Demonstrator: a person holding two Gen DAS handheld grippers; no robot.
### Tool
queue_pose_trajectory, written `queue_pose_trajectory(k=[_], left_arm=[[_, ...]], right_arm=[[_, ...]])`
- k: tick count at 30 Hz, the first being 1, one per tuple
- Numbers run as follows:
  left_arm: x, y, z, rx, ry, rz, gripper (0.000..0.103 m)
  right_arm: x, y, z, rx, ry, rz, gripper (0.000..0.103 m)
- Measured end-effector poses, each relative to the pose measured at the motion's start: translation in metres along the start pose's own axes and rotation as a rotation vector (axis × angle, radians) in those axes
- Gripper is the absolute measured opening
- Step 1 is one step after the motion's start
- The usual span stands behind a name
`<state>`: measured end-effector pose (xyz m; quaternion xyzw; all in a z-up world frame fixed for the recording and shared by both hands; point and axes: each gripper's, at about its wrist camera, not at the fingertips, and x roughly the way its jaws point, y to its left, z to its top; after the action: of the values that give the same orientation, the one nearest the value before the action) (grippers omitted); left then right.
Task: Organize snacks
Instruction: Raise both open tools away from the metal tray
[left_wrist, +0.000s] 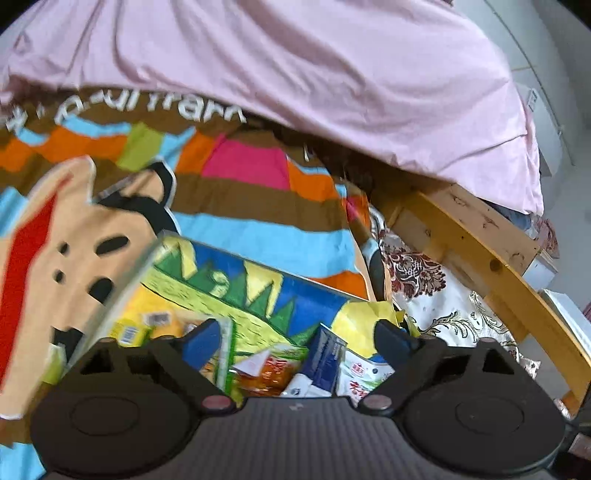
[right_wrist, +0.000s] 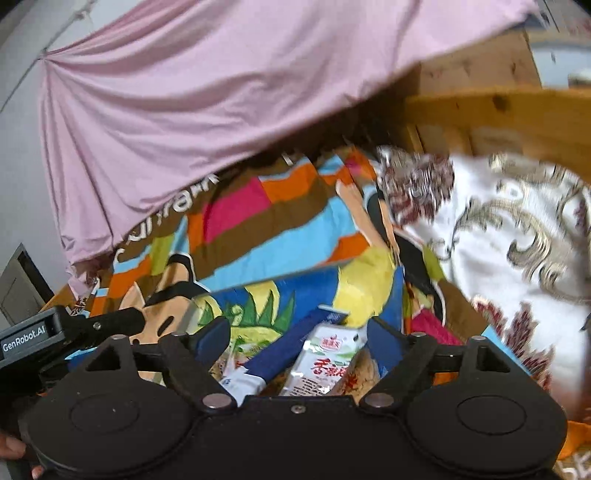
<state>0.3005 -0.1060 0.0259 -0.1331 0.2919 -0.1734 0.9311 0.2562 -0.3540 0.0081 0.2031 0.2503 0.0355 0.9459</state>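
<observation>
A painted box (left_wrist: 236, 284) with blue, green and yellow walls stands on a colourful cartoon bedsheet (left_wrist: 240, 206) and holds several snack packets. In the left wrist view I see a white and green packet (left_wrist: 360, 376), a dark blue packet (left_wrist: 325, 356), an orange packet (left_wrist: 267, 373) and a yellow packet (left_wrist: 129, 330). My left gripper (left_wrist: 297, 338) is open above them, holding nothing. In the right wrist view the box (right_wrist: 295, 299) holds the white and green packet (right_wrist: 325, 362) and the dark blue packet (right_wrist: 291, 343). My right gripper (right_wrist: 299, 339) is open over them.
A pink cloth (left_wrist: 295, 74) hangs over the far side. A wooden bed rail (left_wrist: 491, 258) curves along the right. A white floral fabric (right_wrist: 517, 240) lies to the right of the box. The left gripper's body (right_wrist: 55, 332) shows at the left of the right wrist view.
</observation>
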Motion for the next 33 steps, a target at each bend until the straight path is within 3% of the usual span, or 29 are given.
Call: queue_pose_trajectory(k=[9, 16, 23, 33], left_arm=[[-0.071, -0.001, -0.018, 0.097, -0.12, 0.081, 0.102], [-0.118, 0.009, -0.046, 0.096, -0.174, 0.127, 0.102], [-0.163, 0.023, -0.069, 0.06, -0.19, 0.16, 0.102], [-0.207, 0.03, -0.1, 0.09, -0.196, 0.222, 0.103]], right_arm=[[-0.065, 0.033, -0.01, -0.137, -0.11, 0.005, 0.095], [-0.111, 0.053, -0.029, -0.184, -0.173, 0.013, 0.102], [-0.146, 0.07, -0.059, -0.259, -0.175, -0.004, 0.102], [-0.182, 0.08, -0.095, -0.295, -0.141, -0.015, 0.102]])
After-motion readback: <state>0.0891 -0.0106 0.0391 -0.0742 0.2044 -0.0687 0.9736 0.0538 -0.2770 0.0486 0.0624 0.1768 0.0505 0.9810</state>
